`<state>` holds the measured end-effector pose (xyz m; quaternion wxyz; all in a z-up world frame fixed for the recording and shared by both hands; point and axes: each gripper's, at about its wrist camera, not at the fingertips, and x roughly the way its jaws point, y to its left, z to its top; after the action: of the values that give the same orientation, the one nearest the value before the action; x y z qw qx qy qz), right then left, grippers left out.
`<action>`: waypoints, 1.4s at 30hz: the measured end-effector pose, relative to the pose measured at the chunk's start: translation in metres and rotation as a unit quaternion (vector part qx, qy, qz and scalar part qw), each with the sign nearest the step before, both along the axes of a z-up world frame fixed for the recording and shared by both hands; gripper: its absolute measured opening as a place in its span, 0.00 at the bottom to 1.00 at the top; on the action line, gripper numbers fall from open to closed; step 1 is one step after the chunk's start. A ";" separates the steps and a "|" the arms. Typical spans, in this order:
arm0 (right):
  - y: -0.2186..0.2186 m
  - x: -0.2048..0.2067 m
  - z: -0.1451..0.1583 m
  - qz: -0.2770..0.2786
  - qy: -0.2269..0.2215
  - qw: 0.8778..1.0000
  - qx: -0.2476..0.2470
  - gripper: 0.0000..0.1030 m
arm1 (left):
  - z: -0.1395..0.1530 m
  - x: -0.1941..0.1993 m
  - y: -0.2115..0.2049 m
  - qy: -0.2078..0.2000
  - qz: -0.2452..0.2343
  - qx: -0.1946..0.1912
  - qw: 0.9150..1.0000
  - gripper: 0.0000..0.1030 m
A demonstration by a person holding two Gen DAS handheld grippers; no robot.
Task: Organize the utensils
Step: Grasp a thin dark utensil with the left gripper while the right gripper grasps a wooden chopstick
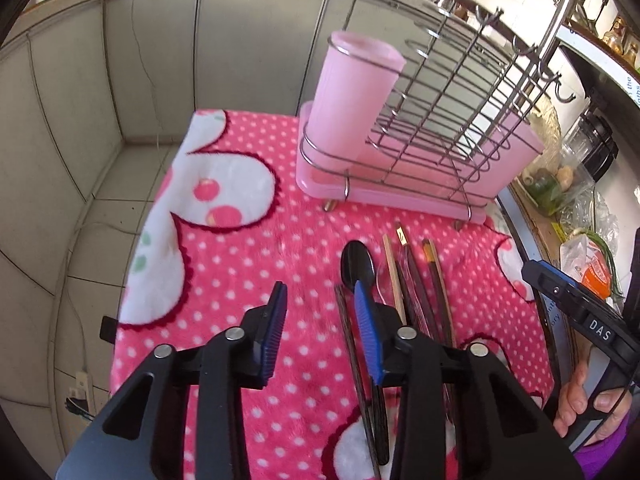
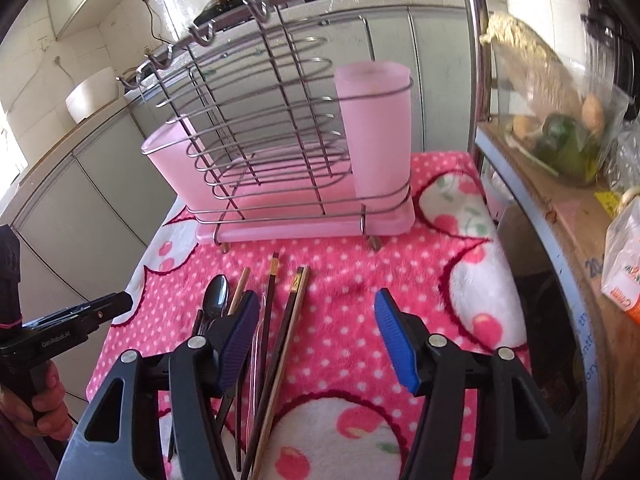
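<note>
A dark spoon (image 1: 357, 265) and several chopsticks (image 1: 414, 280) lie side by side on the pink dotted blanket (image 1: 248, 248), in front of a wire utensil rack (image 1: 444, 120) with a pink cup (image 1: 352, 92) and pink tray. My left gripper (image 1: 322, 300) is open and empty above the blanket, its right finger over the spoon handle. In the right wrist view the spoon (image 2: 216, 300) and chopsticks (image 2: 276, 320) lie under my open, empty right gripper (image 2: 316, 312); the rack (image 2: 272, 128) and cup (image 2: 374, 136) stand behind.
Grey cabinet doors (image 1: 120, 80) run behind and to the left of the table. A shelf at the right holds bagged vegetables (image 2: 560, 136) and a carton (image 2: 624, 280). The other gripper shows at the right edge of the left wrist view (image 1: 576, 308).
</note>
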<state>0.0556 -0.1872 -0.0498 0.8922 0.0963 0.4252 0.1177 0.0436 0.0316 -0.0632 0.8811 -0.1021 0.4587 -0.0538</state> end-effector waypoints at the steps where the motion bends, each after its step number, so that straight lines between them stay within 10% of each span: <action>1: -0.001 0.002 -0.003 0.001 0.006 1.000 0.003 0.52 | -0.004 0.002 -0.002 0.008 -0.006 0.000 1.000 0.31; 20: -0.009 0.023 -0.038 0.021 0.114 0.990 0.081 0.29 | -0.066 0.053 -0.016 0.166 -0.035 -0.038 0.985 0.16; 42: 0.011 0.073 -0.089 0.019 0.219 0.964 0.151 0.10 | -0.056 0.060 0.041 0.163 -0.004 -0.046 0.986 0.06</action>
<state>0.1282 -0.1758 -0.1385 0.7502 0.2449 0.5891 0.1738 0.1035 0.0722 -0.1187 0.7885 -0.1484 0.5937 -0.0611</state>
